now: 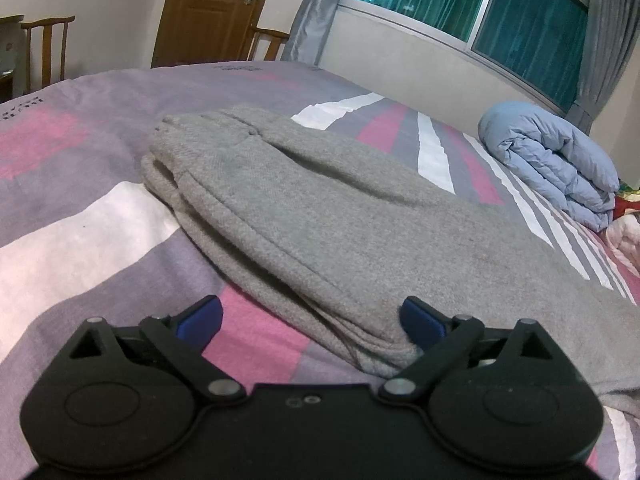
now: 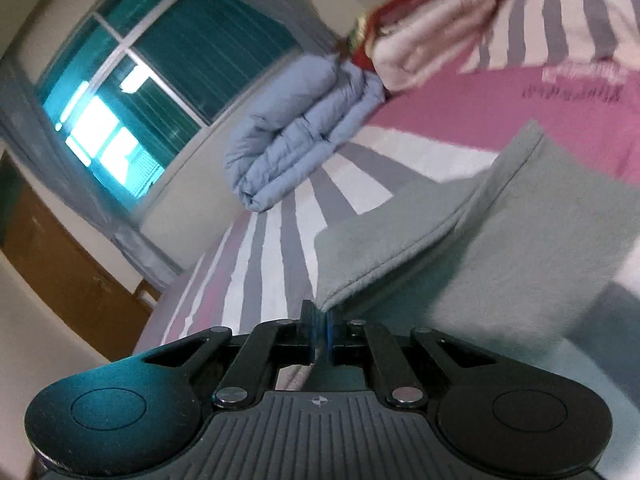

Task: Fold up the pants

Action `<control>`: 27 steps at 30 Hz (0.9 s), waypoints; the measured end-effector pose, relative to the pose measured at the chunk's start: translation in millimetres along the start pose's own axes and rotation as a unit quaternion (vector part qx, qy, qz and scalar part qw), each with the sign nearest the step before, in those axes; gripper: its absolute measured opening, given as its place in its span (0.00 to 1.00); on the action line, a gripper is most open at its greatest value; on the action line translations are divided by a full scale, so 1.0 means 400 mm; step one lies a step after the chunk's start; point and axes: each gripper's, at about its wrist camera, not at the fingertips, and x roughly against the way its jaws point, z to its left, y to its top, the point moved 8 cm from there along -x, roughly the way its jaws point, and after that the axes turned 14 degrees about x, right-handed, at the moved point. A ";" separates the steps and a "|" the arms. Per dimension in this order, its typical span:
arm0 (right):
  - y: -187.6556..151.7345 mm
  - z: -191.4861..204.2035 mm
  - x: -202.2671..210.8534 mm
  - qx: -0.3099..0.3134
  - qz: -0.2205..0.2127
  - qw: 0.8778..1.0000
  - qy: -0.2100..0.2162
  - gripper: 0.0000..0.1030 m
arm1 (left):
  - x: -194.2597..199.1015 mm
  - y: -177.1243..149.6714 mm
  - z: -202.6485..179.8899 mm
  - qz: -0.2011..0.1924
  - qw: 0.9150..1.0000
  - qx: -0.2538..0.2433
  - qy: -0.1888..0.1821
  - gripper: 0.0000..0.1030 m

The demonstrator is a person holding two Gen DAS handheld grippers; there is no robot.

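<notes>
Grey pants (image 1: 320,208) lie folded lengthwise on the striped bed (image 1: 80,240), with the waistband at the far end. My left gripper (image 1: 310,306) hovers open low over their near edge; the right blue pad (image 1: 420,320) touches the cloth, and the left pad is over bare sheet. In the right wrist view a leg end of the pants (image 2: 500,248) is raised off the bed. My right gripper (image 2: 319,312) is shut, with a corner of that hem pinched between its pads.
A rolled light-blue quilt (image 1: 560,164) (image 2: 296,128) lies by the wall under the window. Beside it is a pink and white folded blanket (image 2: 432,28). Wooden chairs (image 1: 44,48) and a door (image 1: 208,8) stand beyond the bed's far side.
</notes>
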 end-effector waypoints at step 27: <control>0.016 -0.202 -0.177 -0.111 0.063 0.991 -0.044 0.11 | -0.010 -0.002 -0.007 0.004 1.000 -0.012 -0.015 0.93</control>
